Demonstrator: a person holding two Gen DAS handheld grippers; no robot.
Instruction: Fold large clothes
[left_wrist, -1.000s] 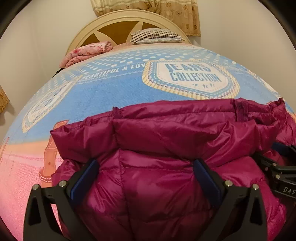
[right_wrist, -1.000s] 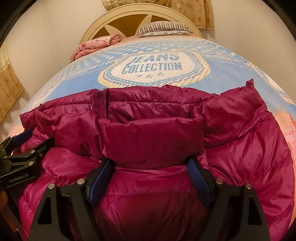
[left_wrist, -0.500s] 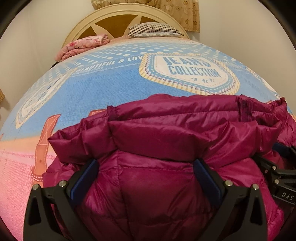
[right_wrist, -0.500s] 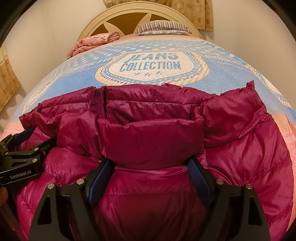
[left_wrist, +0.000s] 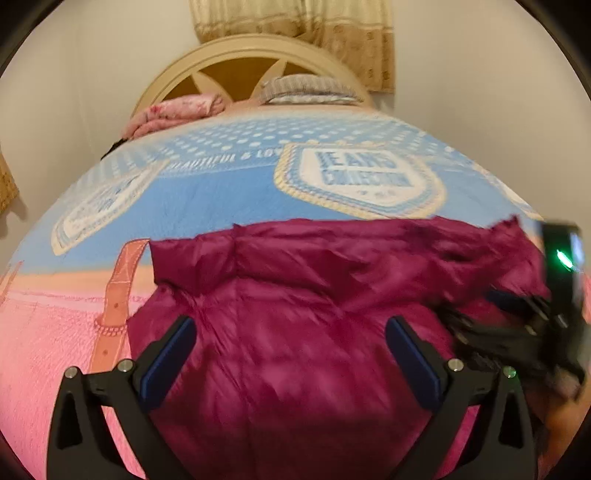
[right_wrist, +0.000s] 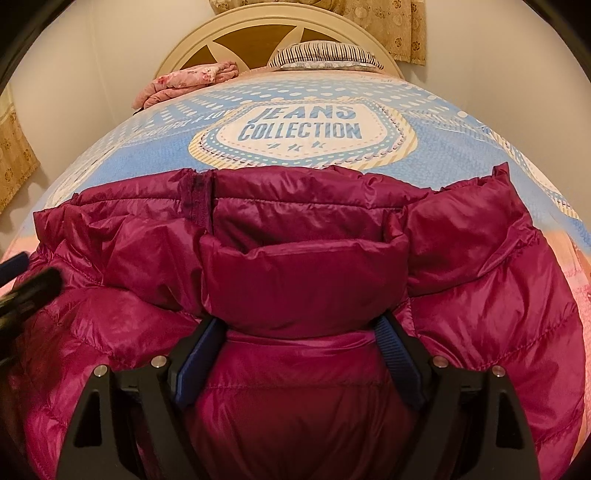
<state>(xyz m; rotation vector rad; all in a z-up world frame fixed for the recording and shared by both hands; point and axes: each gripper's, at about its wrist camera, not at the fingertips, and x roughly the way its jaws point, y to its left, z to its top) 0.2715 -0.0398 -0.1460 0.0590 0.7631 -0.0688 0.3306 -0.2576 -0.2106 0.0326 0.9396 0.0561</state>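
At the near edge of the bed (right_wrist: 480, 122), the right gripper (right_wrist: 301, 354) clamps the magenta puffer jacket (right_wrist: 295, 280); the left gripper (left_wrist: 291, 354) straddles it, grip unclear. Lift both evenly, folding toward the headboard (right_wrist: 280, 33).

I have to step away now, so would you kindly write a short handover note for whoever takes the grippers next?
Left gripper: open, above the jacket, apparently gripping nothing; that view is blurred.
Right gripper: jaws wide, a puffy fold bulging between them, pads against its sides.
Jacket: bunched at the near end of the bed, collar edge toward the headboard.
Done: jacket on the bed, partly gathered.
Left: flatten, fold in the sides, fold it over into a neat bundle.
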